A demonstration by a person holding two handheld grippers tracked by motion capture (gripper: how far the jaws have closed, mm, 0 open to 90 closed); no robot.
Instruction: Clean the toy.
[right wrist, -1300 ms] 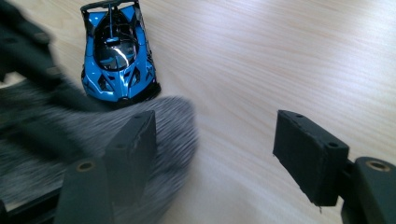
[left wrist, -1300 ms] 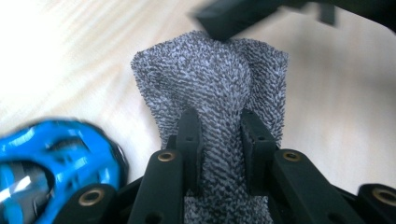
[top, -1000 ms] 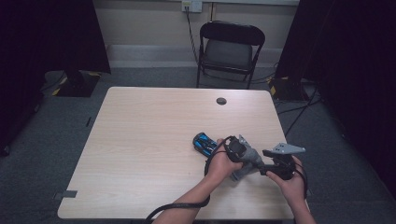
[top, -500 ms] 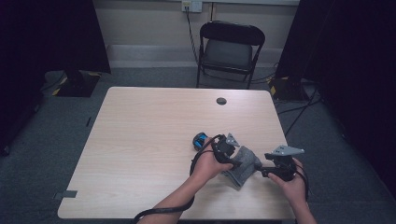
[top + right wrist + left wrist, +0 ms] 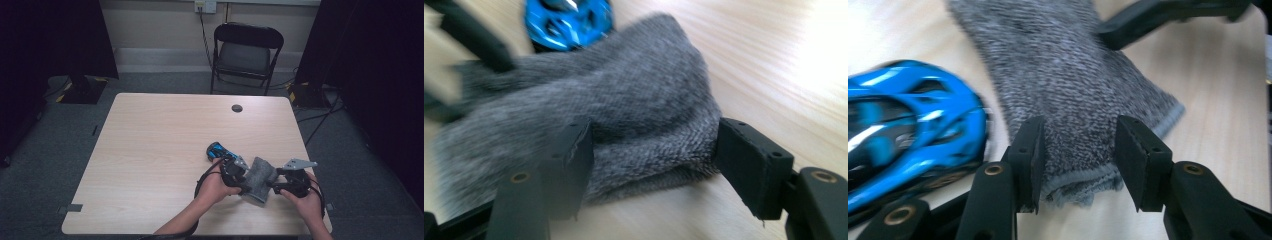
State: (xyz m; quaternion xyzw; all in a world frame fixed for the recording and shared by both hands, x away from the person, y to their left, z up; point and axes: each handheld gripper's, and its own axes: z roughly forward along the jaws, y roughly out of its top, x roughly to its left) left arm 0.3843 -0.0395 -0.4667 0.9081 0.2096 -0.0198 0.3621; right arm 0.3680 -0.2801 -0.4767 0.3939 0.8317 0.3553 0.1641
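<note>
A grey knitted sock point(image 5: 258, 177) lies near the table's front right, between my two grippers. My left gripper point(image 5: 243, 186) stands at its left end. In the left gripper view the jaws point(image 5: 1079, 160) straddle the sock's hemmed cuff point(image 5: 1073, 100); they have just been closing, with the cuff between them and a wide gap still left. My right gripper point(image 5: 273, 185) is at the other end, its jaws point(image 5: 654, 150) shut wide on the bulging sock point(image 5: 624, 100). A blue toy car point(image 5: 217, 150) point(image 5: 898, 130) point(image 5: 566, 20) sits just left of the sock.
The light wooden table point(image 5: 165, 140) has a small black round cap point(image 5: 237, 108) near its far edge. A black folding chair point(image 5: 247, 50) stands behind the table. The table's front edge is close below both hands.
My left hand has slid left and toward the table's front along the sock, uncovering more of the blue car. The right hand has stayed in place.
</note>
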